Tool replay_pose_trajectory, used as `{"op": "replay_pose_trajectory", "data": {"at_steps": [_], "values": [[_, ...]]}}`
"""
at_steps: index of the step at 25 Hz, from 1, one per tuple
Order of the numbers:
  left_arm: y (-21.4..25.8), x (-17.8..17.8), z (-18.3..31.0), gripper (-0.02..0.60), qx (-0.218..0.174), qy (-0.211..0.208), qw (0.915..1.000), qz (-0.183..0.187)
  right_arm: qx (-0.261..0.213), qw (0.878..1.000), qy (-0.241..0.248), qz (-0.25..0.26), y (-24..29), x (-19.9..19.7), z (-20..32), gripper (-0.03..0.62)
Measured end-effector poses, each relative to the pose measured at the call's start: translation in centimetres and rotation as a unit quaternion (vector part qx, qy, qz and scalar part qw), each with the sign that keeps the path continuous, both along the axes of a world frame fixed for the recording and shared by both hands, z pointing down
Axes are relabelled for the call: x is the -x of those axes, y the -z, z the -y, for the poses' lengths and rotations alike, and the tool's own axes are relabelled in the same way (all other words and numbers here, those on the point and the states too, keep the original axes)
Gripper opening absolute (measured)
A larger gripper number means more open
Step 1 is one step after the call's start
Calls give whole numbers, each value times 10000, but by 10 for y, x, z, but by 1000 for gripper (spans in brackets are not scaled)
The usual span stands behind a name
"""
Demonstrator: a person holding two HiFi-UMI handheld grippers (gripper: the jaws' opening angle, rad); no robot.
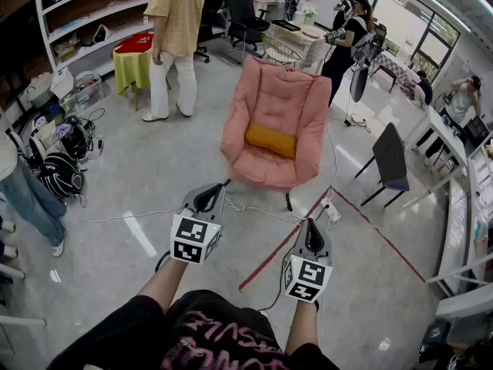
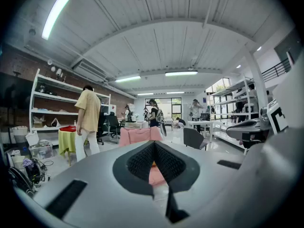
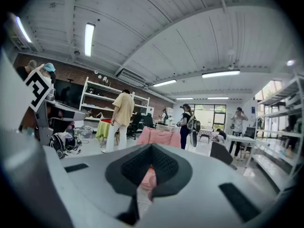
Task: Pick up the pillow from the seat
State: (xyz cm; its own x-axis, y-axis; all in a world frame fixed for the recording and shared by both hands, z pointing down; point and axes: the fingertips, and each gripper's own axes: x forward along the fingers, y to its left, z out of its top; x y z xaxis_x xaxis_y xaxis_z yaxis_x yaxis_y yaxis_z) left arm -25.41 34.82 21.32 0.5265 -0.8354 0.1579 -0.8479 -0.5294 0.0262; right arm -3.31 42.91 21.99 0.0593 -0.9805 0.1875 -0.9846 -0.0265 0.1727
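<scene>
Shelving [image 1: 85, 10]: is standing along the left wall, carrying boxes and bags.
Table [image 1: 132, 66]: is wearing a yellow-green cloth, just beside the person.
Person in a yellow shirt [image 1: 176, 21]: is standing with their back turned, behind and left of the armchair.
Left hand-held gripper [image 1: 209, 197]: is hovering over the floor and pointing toward the armchair, its jaws pressed together with nothing between them.
Pillow [image 1: 271, 139]: the orange cushion is lying across the seat of the pink armchair [image 1: 277, 91], resting against the backrest, well apart from both hand-held grippers.
Right hand-held gripper [image 1: 310, 230]: is hovering beside the left one, jaws together and empty.
Black chair [image 1: 390, 159]: is standing right of the armchair.
</scene>
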Motion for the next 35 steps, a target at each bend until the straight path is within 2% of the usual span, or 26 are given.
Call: {"op": "replay_pose_trajectory", "data": {"at_steps": [8,19,25,32,35], "values": [[-5,1,6,11,-158,-42,9996,235,29,10000,-47,35,-7,3,7,20],[-22,-3,10,11,46,-199,9996,173,15,9998,-175,1,-12,3,3,21],[-22,1,16,11,-41,-252,9993,259,113,9998,-144,-105,-20,11,3,21],[-24,-4,19,11,-7,-325,9993,209,-12,9997,-233,-21,-11,6,5,21],[-22,-6,20,11,-182,-327,9987,339,-44,9998,-202,-20,-9,6,8,21]]}}
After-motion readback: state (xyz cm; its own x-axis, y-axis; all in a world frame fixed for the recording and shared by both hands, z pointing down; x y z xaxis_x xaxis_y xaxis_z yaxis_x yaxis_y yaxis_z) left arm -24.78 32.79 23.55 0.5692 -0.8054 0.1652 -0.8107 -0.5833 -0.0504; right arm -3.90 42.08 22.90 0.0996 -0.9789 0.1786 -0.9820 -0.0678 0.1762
